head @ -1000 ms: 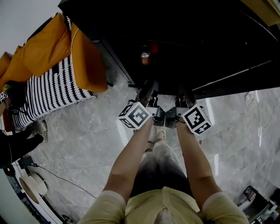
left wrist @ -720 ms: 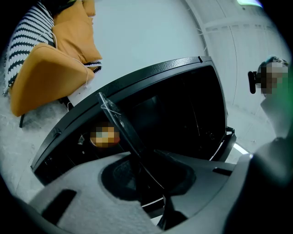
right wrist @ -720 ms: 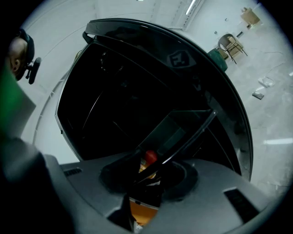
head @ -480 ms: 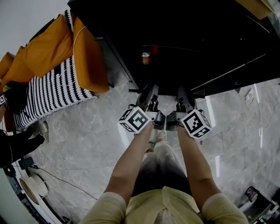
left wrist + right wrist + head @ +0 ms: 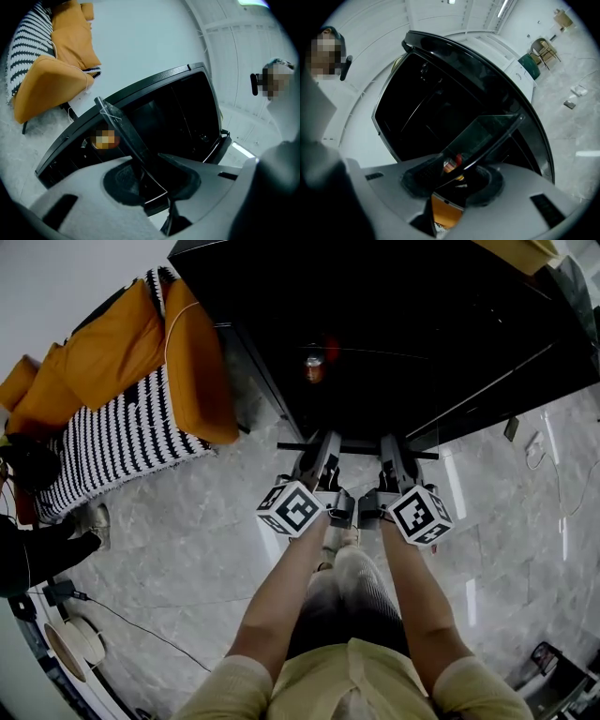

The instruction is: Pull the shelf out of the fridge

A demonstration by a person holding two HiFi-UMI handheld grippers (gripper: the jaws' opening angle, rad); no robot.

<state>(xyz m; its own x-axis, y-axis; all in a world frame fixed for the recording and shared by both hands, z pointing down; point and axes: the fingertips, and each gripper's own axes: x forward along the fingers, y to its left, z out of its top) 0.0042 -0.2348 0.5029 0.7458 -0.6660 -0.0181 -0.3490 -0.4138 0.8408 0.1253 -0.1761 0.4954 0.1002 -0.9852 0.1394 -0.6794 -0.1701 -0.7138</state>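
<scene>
The black fridge [image 5: 403, 315] stands open in front of me. Its glass shelf [image 5: 360, 447] sticks out of the opening, its dark front bar showing between the two grippers. My left gripper [image 5: 320, 452] is shut on the shelf's front edge at the left, my right gripper [image 5: 393, 452] on the same edge at the right. In the left gripper view the shelf [image 5: 119, 129] runs slanting into the left gripper [image 5: 147, 177], pinched between the pads. In the right gripper view the shelf [image 5: 487, 133] enters the right gripper [image 5: 452, 177] the same way.
A drink can [image 5: 314, 368] and a red item [image 5: 330, 345] sit deep inside the fridge. An orange chair [image 5: 192, 362] with a striped blanket [image 5: 108, 442] stands left of the fridge. Cables and gear lie on the marble floor [image 5: 187, 540] at the lower left.
Both grippers have drawn back from the fridge toward me, and the shelf's front bar now shows outside the opening. Both grips are unchanged.
</scene>
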